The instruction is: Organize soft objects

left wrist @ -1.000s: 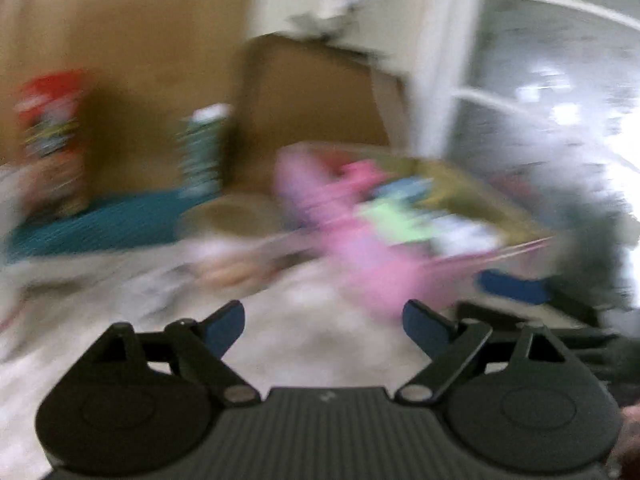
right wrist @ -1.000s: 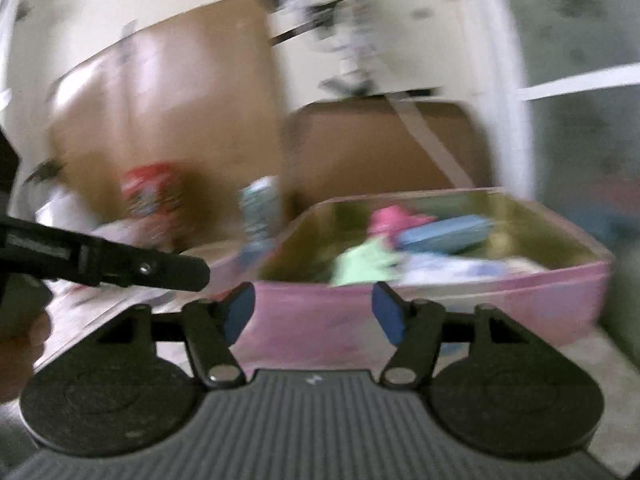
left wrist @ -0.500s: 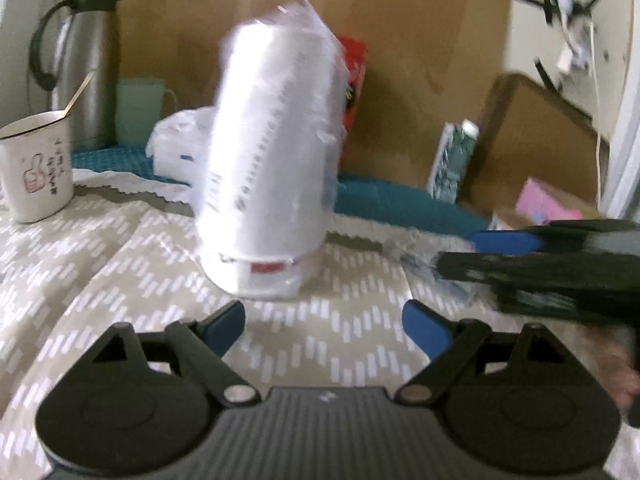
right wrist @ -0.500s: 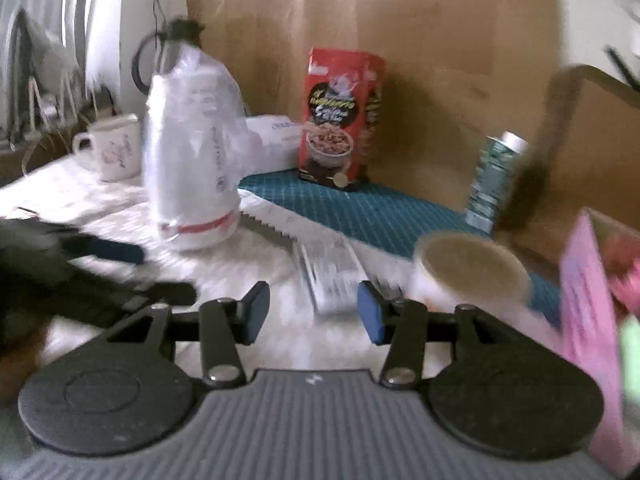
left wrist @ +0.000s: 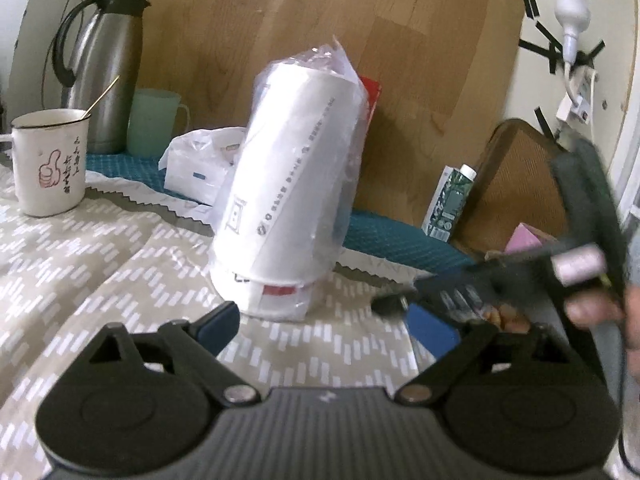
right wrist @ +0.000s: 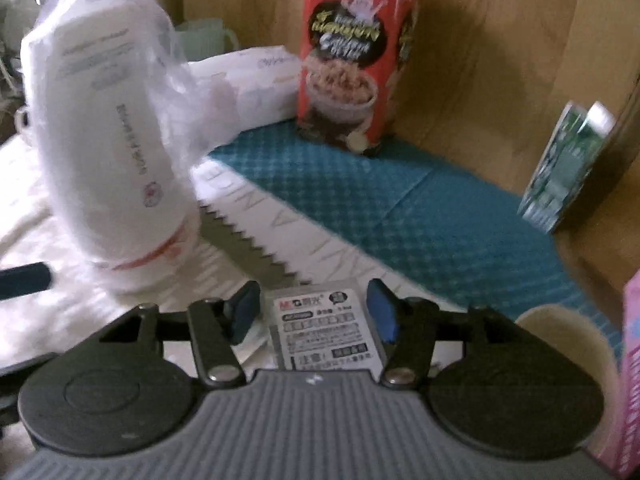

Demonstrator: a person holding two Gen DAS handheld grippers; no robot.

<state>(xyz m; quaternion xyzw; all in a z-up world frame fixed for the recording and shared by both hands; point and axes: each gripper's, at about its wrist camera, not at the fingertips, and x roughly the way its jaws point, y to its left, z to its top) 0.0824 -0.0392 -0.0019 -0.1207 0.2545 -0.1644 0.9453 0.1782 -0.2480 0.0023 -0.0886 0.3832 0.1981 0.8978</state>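
Clear crinkly plastic wraps the white bundle (left wrist: 292, 184), which stands leaning a little on the patterned cloth (left wrist: 80, 280) of the bench, just ahead of the left gripper (left wrist: 326, 326). What is inside cannot be read for sure; it looks like a soft white roll or stack, so I judge it light and yielding, with a slippery film that will slide and rustle under the pads. The loose plastic bunched at the top would only pull away, so the better hold is across the lower middle of the body, squeezed gently enough not to crush it. The left jaws stand wide apart with nothing between them and have just been opening further; the bundle's base sits just beyond their tips.

The right gripper (right wrist: 312, 312) hangs over a flat labelled packet (right wrist: 326, 332) lying near the bundle. Its jaws have just been opening and stand apart on either side of the packet, not clamped on it. The packet looks thin and smooth, best pinched across its short width.

Behind lie a teal mat (right wrist: 400, 208), a red cereal box (right wrist: 352, 60), a white mug (left wrist: 48, 164) and a steel flask (left wrist: 104, 72); a pink box (right wrist: 632, 380) shows at the right edge
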